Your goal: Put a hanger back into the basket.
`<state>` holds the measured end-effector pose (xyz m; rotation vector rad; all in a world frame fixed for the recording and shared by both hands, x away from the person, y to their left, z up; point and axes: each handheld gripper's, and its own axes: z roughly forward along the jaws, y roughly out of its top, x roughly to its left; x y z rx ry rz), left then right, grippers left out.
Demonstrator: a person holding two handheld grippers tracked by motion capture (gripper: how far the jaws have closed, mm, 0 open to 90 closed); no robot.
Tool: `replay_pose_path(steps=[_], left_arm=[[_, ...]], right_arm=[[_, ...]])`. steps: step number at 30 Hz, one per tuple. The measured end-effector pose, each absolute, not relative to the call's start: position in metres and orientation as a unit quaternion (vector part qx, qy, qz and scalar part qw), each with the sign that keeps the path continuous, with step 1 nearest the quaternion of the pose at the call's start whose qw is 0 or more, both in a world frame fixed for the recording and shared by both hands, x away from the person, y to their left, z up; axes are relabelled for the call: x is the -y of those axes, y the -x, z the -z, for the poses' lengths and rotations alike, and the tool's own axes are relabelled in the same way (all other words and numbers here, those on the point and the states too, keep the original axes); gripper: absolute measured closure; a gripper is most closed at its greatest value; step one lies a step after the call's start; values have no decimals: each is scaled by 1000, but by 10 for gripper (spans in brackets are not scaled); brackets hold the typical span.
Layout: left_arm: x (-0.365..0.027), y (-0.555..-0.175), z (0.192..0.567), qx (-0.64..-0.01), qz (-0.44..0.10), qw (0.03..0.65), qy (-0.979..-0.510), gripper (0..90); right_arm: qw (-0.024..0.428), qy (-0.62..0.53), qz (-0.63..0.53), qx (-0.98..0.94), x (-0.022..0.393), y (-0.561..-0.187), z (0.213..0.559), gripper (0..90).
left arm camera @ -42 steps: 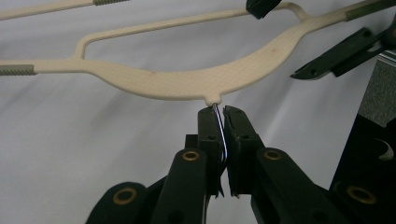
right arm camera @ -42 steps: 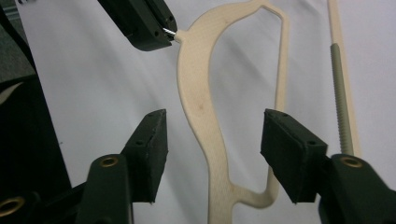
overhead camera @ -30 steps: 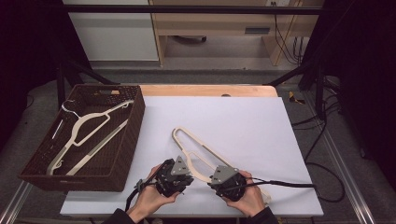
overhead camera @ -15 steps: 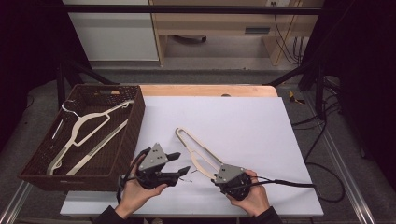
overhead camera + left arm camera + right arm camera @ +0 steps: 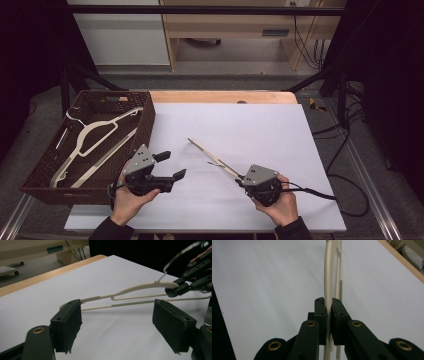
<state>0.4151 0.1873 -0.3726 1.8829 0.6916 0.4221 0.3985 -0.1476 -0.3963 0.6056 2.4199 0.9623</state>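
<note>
White worktop (image 5: 260, 130), dark room behind. Lower centre: right gripper (image 5: 244, 181) now holds the cream hanger (image 5: 215, 159) alone, fingers pinching it, turned edge-on. Left gripper (image 5: 172, 166) has let go and moved left, fingers spread, empty. Upper left: basket (image 5: 146, 120) with hangers, likely the destination.

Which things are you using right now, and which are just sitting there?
In use:
- right gripper, shut on the cream hanger
- left gripper, open
- wicker basket with a hanger inside, likely the goal

Just lying about:
- floor cables
- wooden shelf unit
</note>
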Motion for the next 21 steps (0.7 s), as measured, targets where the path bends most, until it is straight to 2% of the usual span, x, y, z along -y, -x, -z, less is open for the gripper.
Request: replay_pose_path(steps=[7,21], left_arm=[[-186,-415,373,-274,-178,514,-793,199],[-163,-417,382,-221,-155,471,-840,209]], right_arm=[[215,-224,-385,-869,153,-399,386,872],[117,-189,-434,-873,143,-399,389,872]])
